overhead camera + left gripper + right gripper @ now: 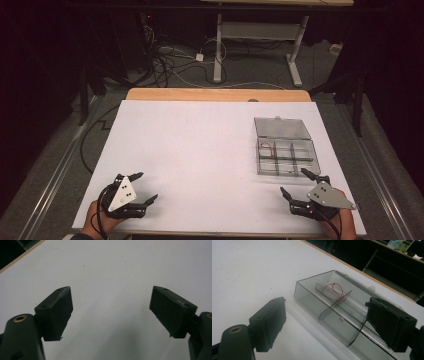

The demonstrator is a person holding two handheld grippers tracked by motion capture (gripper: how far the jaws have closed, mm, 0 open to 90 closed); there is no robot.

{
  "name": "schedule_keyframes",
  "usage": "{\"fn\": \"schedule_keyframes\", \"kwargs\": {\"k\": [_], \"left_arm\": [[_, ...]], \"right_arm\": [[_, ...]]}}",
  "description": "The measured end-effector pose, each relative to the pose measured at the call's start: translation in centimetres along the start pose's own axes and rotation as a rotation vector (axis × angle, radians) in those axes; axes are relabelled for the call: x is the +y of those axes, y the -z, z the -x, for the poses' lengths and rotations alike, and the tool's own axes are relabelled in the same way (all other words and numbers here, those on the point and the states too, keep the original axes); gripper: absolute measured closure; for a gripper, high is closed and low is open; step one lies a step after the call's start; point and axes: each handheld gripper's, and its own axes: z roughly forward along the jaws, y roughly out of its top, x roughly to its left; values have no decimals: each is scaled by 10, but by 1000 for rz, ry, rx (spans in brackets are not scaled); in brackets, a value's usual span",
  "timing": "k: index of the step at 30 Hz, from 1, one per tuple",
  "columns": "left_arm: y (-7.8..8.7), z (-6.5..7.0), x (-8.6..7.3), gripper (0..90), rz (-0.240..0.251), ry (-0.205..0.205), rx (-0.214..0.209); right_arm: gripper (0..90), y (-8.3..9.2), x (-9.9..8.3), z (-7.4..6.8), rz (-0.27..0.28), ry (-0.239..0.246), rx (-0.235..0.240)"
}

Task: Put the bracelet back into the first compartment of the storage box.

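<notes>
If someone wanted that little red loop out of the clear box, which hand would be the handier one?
The right. The right gripper sits just in front of the clear box with its jaws open, and the red loop lies in a compartment straight ahead. The left gripper, also open, is at the table's other side, facing bare surface.

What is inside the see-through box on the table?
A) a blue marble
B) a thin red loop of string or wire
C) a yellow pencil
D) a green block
B: a thin red loop lies in one far compartment of the clear box, seen in the right gripper view and as a small red mark in the high view; whether it is string, wire or a band cannot be told.
</notes>
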Motion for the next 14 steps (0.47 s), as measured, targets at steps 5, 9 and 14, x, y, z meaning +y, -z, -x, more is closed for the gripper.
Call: {"fn": "schedule_keyframes", "kwargs": {"k": [5,9,14], "left_arm": [[-1,0,0,176,0,6,2],[-2,-1,0,176,-1,7,1],[-2,-1,1,176,-2,12,2]], "right_arm": [[161,-1,0,1,3,-2,3],[162,-1,0,1,4,-2,4],[161,-3,-1,1,-2,-6,4]]}}
